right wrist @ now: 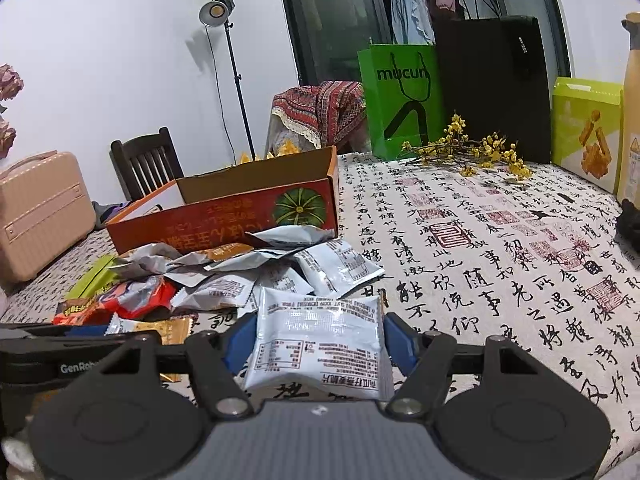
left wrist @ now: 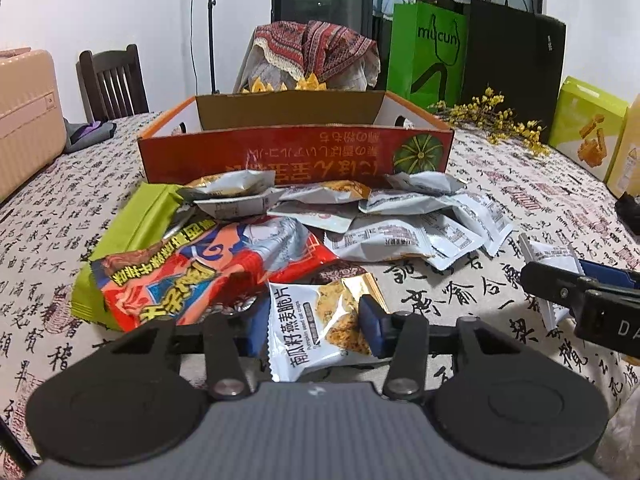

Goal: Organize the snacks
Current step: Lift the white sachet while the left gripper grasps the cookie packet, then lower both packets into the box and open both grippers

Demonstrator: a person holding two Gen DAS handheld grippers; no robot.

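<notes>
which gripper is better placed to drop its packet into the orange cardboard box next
Left, probably: the left gripper faces the orange cardboard box squarely, white oat-crisp packet pinched. The right gripper sits off to its side.

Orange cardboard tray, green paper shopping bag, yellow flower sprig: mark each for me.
Orange cardboard tray [left wrist: 296,156]: left wrist view, on its printed front wall.
Green paper shopping bag [right wrist: 400,104]: right wrist view, on its front face.
Yellow flower sprig [right wrist: 472,152]: right wrist view, on its blossoms.
</notes>
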